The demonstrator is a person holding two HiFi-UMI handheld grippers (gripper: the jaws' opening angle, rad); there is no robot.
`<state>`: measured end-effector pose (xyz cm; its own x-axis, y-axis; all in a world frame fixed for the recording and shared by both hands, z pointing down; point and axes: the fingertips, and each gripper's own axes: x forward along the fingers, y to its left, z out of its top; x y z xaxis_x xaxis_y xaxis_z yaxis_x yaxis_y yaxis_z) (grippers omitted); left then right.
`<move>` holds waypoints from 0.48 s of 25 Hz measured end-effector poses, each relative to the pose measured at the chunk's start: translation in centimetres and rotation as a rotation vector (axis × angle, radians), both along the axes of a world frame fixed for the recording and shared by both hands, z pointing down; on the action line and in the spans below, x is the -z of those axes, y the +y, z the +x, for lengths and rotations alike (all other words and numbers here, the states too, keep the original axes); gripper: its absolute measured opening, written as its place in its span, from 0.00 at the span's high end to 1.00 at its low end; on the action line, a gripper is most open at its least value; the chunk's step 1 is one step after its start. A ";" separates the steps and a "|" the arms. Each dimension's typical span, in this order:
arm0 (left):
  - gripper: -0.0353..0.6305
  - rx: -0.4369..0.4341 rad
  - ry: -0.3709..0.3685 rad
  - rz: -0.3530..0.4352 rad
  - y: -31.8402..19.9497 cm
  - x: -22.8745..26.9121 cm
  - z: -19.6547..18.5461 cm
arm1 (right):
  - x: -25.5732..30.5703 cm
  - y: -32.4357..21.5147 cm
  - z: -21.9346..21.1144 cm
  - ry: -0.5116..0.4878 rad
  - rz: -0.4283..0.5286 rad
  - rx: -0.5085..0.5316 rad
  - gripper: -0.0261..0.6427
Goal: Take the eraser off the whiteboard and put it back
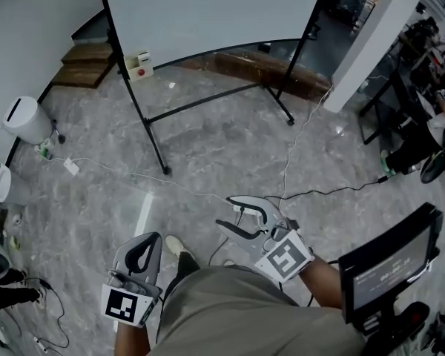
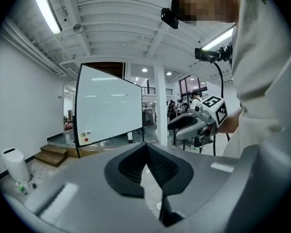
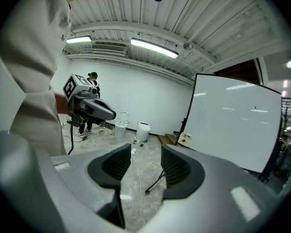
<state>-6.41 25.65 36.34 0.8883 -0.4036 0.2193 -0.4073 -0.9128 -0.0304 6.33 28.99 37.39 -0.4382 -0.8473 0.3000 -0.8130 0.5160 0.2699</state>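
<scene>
1. The large white whiteboard [image 1: 208,10] stands on a black metal frame on the grey marble-patterned floor [image 1: 208,147].
2. The small white eraser block with a red dot [image 1: 139,63] sits at the board's lower left corner, beside the left leg of the frame.
3. The left tool [image 1: 150,237] is held low, near the person's waist and well apart from the board. Its jaws are pressed together at the tips with nothing between them.
4. The right tool [image 1: 224,211] is also held low, pointing towards the board. Its jaws are spread and empty, and only floor shows through the gap.
5. A thin white cable [image 1: 293,150] trails across the floor.
</scene>
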 end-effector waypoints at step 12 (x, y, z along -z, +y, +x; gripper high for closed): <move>0.94 -0.064 -0.030 -0.036 10.3 -0.8 2.3 | -0.2 11.5 2.3 -0.035 -0.019 -0.072 0.68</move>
